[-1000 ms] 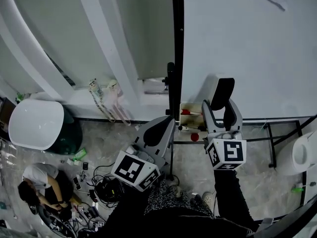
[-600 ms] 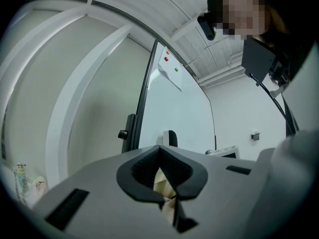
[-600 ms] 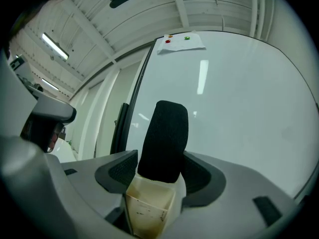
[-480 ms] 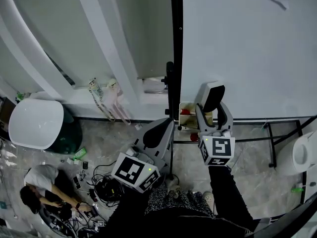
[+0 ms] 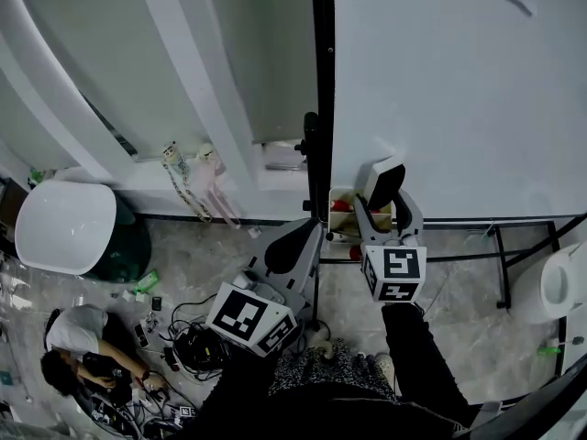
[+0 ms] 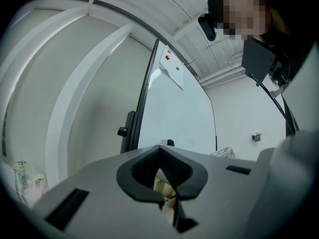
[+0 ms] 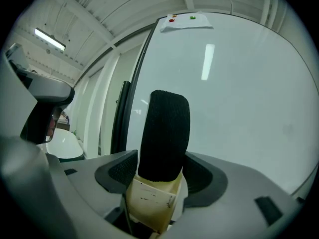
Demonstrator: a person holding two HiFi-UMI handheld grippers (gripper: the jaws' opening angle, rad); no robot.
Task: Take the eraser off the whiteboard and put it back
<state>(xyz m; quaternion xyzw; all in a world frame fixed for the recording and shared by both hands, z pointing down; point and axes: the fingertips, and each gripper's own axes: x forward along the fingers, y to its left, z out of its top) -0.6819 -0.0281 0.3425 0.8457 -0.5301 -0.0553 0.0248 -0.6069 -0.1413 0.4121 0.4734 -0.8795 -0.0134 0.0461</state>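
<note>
The right hand-held gripper (image 5: 389,202) holds the eraser (image 5: 382,178) between its jaws, clamped at its pale end, with the black part sticking out. The eraser is at the lower left part of the whiteboard (image 5: 459,90); I cannot tell whether it touches. The left hand-held gripper (image 5: 295,244), nearer and to the left, has its jaws together, with nothing between them.

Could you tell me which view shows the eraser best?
The right gripper view: the eraser fills its centre, held by the right tool. The head view shows it small; the left gripper view, not clearly.
</note>
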